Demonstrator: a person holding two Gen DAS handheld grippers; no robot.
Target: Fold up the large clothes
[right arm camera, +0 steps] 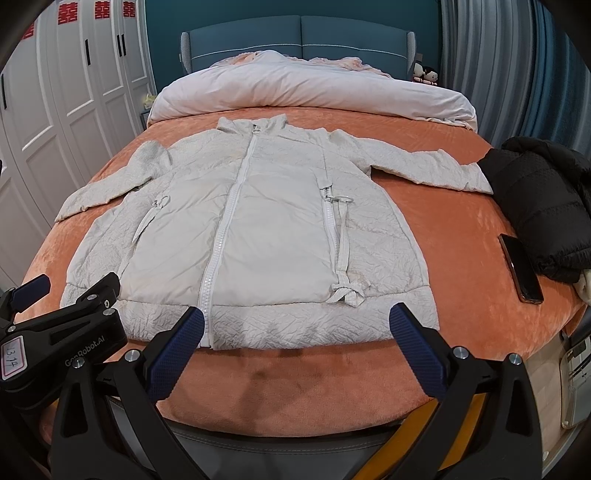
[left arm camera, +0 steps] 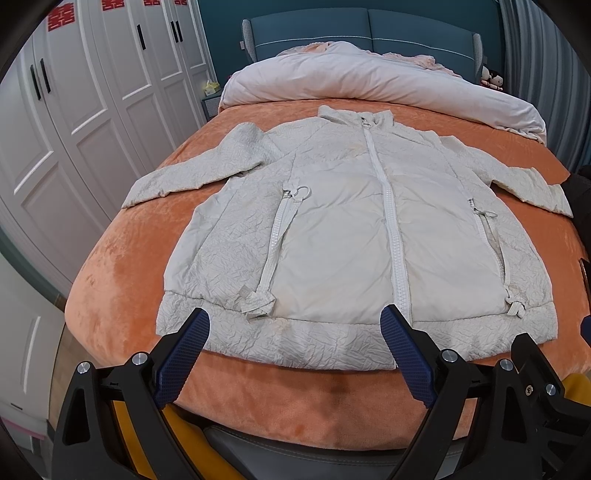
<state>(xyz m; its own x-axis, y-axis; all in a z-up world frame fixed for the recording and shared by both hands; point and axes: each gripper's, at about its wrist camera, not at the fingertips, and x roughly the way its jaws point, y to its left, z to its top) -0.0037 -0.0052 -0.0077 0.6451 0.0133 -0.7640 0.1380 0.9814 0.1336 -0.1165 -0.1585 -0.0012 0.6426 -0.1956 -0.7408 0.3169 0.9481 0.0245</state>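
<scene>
Lower left, right wrist view: left gripper (right arm camera: 29, 291) body reads "GenRobot.AI"; white tag (right arm camera: 11, 356) on it, handwritten "13.14". Red 囍 signs (right arm camera: 68, 13) on wardrobe doors (right arm camera: 74, 74), upper left.

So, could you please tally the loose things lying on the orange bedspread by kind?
Jackets: 2, the white jacket and the black jacket
Phones: 1, the phone
Duvets: 1, the pale duvet
Total: 4

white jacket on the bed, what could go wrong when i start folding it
The phone lies on the orange blanket near the white jacket; a swung hem or sleeve might knock it off. The right sleeve ends against the black coat and could drag it. The puffy jacket may spring open. Both the left gripper and right gripper are open.
</scene>
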